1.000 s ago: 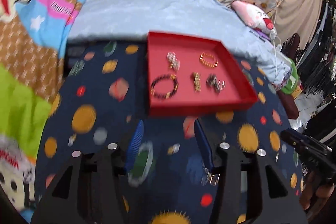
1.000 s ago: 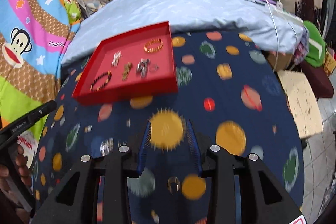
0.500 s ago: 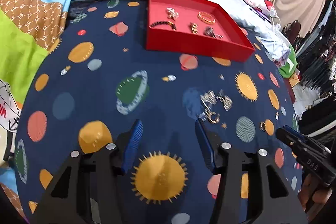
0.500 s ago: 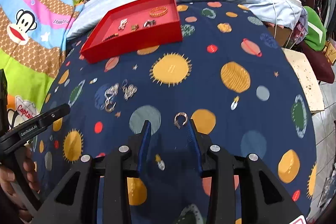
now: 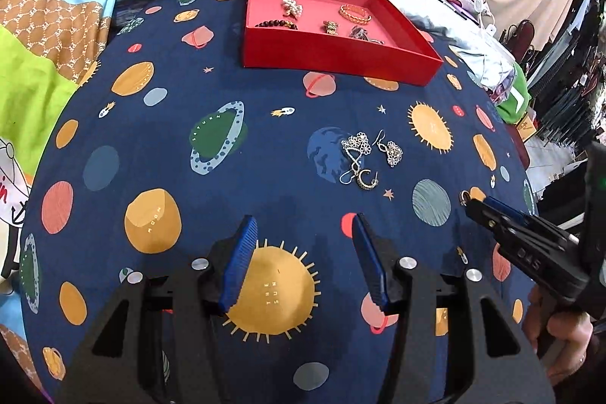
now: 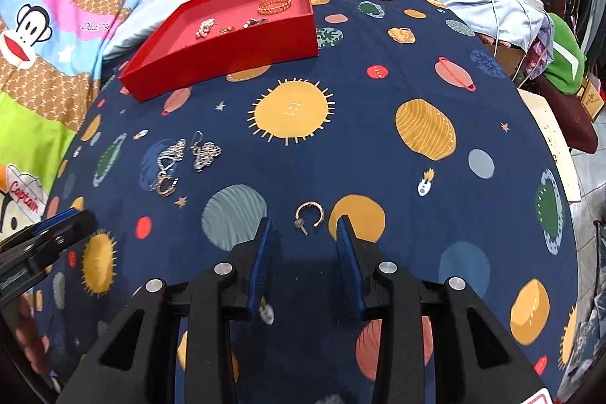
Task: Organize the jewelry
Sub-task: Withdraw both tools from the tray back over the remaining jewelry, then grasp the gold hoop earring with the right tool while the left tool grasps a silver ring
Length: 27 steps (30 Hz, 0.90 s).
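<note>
The near wall of the red tray point(image 5: 337, 53) hides the lower parts of the pieces lying inside it, and from the right wrist view those pieces are too small to name with certainty. In the left wrist view the right claw point(image 5: 473, 205) enters from the right edge, cut off by the frame, and its tips cover most of the gold hoop earring point(image 5: 463, 195) there, so only a sliver of the hoop shows. The right wrist view shows only the tip of the left claw point(image 6: 72, 218) at the left edge.

The gold hoop earring point(image 6: 310, 214) is an open ring with a small post sticking out, lying flat on the navy planet-print cloth point(image 6: 378, 154). Farther left lies a cluster of silver earrings point(image 5: 369, 156): 2 filigree flower-shaped drops and a small dark hoop, touching or tangled; how many separate pieces there are cannot be told. In the tray sit a gold chain bracelet point(image 5: 354, 13), a dark bead bracelet point(image 5: 275, 24), a pearl-like cluster point(image 5: 291, 6) and 2 smaller metal pieces that are hard to make out.

The right claw point(image 6: 303, 233) is spread wide, its blue-padded fingers point(image 6: 261, 252) flanking the hoop without touching it, holding nothing. The left claw point(image 5: 303, 245) is also spread wide and holds nothing, hanging over a yellow sun print, near the silver cluster but apart from it.
</note>
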Tool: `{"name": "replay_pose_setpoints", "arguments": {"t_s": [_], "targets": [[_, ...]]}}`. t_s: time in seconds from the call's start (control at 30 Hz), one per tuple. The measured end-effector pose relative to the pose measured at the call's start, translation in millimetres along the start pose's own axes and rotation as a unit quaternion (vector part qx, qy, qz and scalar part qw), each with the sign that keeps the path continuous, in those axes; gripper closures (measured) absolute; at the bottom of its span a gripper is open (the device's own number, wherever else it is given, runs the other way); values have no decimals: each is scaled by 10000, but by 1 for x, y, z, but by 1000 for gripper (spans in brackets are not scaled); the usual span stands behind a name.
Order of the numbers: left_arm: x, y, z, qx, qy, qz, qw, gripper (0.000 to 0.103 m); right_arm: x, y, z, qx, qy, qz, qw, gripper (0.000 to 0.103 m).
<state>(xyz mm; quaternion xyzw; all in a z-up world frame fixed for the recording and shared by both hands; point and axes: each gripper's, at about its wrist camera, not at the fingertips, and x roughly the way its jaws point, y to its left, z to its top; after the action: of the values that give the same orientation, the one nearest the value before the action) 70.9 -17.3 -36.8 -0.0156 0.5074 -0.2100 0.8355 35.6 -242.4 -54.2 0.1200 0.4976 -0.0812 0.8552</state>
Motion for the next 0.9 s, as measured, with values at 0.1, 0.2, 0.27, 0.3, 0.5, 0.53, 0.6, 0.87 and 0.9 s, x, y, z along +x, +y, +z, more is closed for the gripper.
{"name": "replay_pose_setpoints", "arguments": {"t_s": [0.1,0.2,0.27,0.3,0.5,0.53,0.6,0.87,0.9], "targets": [[-1,0,-1,14,-4,5,10000,53,8,0,2,-28,51,-30,10000,71],[0,-1,-1,41,2,16,10000,53,11,3,3,-98,29,-102,9999,79],[0,-2,-1,39,2,7,10000,53,12,4,3,-136,14,-162,9998,85],[0,-2,0,45,6,10,10000,53,12,4,3,-139,2,-186,9997,87],[4,-8,1,100,40,-50,9999,53,11,2,4,-115,0,-150,9998,87],[5,-10,2,119,44,-76,9999,53,11,2,4,-91,6,-118,9999,87],[5,-14,4,157,44,-147,9998,53,9,2,3,-59,3,-77,10000,87],[25,-41,15,424,21,-439,9981,61,-4,-1,3,40,-45,49,10000,87],[29,-44,17,448,25,-477,9979,64,-4,-2,2,62,-42,61,10000,87]]}}
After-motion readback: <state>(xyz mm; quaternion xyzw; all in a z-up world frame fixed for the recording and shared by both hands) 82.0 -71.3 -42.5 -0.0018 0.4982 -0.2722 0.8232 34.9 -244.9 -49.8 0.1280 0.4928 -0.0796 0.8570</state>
